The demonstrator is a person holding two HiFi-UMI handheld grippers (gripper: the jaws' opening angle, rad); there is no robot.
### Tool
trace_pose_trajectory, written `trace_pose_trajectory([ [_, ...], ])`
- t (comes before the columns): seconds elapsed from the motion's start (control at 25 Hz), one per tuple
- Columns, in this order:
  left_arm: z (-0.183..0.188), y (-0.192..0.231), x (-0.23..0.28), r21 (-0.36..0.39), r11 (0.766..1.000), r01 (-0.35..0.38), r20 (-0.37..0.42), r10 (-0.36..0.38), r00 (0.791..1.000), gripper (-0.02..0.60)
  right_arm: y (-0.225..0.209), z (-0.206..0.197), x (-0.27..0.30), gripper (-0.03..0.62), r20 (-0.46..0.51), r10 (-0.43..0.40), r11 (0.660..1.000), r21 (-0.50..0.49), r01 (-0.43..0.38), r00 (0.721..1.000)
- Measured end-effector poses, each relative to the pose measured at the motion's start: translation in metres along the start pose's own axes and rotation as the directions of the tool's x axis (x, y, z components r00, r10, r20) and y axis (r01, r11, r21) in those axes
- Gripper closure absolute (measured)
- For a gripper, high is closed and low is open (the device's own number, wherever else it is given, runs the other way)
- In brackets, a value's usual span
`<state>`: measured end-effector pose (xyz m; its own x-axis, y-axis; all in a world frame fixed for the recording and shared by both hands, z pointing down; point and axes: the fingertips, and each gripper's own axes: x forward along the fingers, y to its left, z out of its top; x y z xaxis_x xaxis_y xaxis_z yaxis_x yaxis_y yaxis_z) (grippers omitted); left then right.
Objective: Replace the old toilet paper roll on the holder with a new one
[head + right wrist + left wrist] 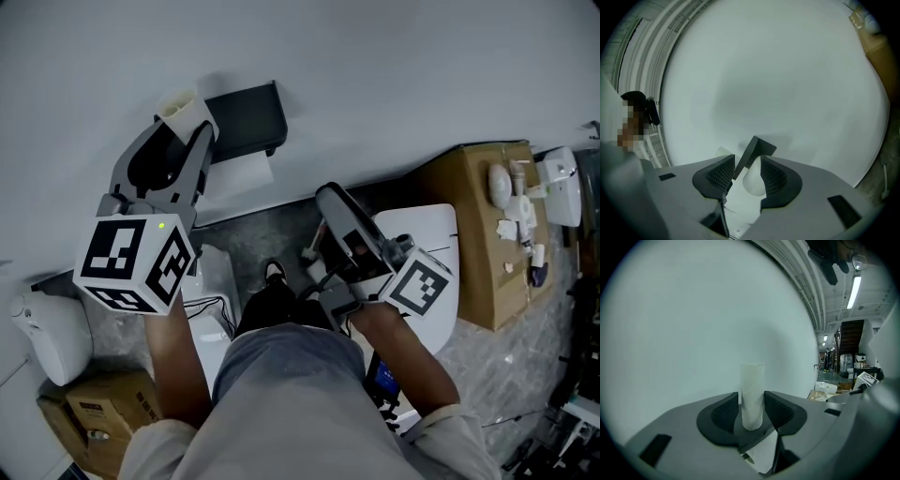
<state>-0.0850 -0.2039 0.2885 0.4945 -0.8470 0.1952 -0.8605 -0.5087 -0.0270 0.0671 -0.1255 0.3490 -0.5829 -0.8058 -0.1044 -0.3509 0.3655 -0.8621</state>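
Observation:
My left gripper (181, 129) is raised close to the wall, just left of the black wall holder (247, 120). It is shut on a bare cardboard tube (185, 103), which stands upright between the pads with its top sticking out above them (752, 390). White paper (240, 174) hangs under the holder. My right gripper (327, 196) is lower and to the right, aimed at the holder from a distance. Its jaws stand partly open with nothing gripped. Beyond the gap of the right gripper (746, 171) I see the holder's black corner (757, 149) and white paper (753, 182).
A white toilet (433, 246) stands at the right, beside a cardboard box (473, 234) with small items on top. At lower left are a white rounded object (52, 333) and another carton (94, 408). Cables (211, 309) lie on the floor by the person's feet.

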Motion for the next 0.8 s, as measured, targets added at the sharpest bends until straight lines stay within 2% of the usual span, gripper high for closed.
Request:
trace_pose_trajectory([
  [0.52,0.005,-0.003,-0.028,-0.073,0.996,-0.046,0.068,0.051,0.996,0.42,0.005,-0.005,0.001,0.411,-0.05,-0.014,0.995,-0.097,0.009,0.999],
  [0.8,0.001,-0.013,-0.05,-0.098,0.994,-0.057,0.089,0.065,0.994,0.42,0.023,-0.006,-0.003,0.411,-0.071,-0.01,0.968,-0.252,-0.008,0.997],
])
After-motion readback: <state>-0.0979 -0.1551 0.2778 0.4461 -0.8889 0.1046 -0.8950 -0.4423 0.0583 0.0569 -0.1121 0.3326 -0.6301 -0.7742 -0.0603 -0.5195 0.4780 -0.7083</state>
